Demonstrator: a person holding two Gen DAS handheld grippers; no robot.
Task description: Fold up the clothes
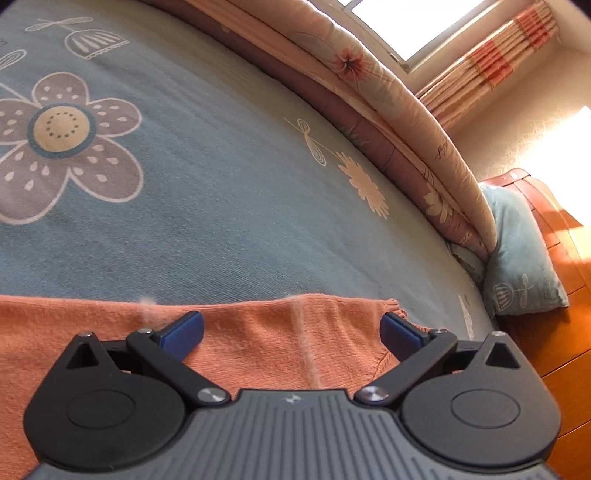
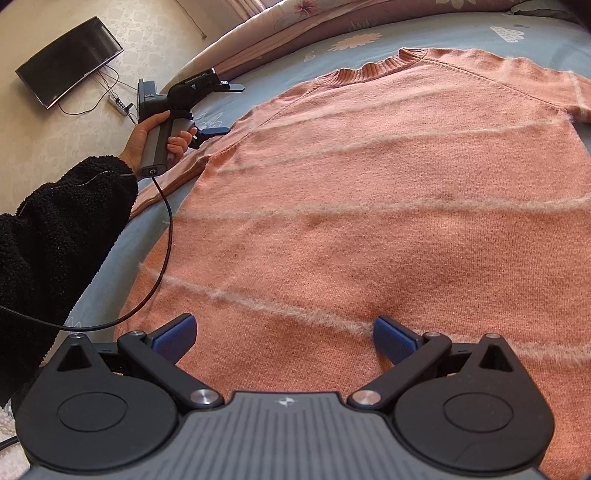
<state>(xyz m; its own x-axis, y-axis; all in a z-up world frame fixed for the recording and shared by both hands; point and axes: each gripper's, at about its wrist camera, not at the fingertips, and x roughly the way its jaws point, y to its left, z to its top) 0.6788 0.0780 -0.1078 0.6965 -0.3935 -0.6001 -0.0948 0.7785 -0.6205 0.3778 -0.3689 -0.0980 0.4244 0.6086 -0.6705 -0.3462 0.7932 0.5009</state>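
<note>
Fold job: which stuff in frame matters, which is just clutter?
In play:
orange sweater, spread flat on the bed
left gripper, open by the sleeve
right gripper, open over the hem

Just lying about:
rolled quilt
pillow
screen on the floor
curtain

A bed (image 1: 184, 229) fills most of the room, covered with a blue-grey sheet printed with large flowers. Along its far edge lies a rolled floral quilt (image 1: 399, 122) in pale pink. A light blue pillow (image 1: 517, 254) leans against an orange wooden headboard (image 1: 554, 229). Above, a bright window (image 1: 417, 22) is flanked by a striped pink curtain (image 1: 491, 59); sunlight falls on the cream textured wall (image 1: 535, 122). In the right wrist view a dark flat screen (image 2: 70, 59) hangs on the patterned wall, with wires and a power strip (image 2: 116, 105) below it
</note>
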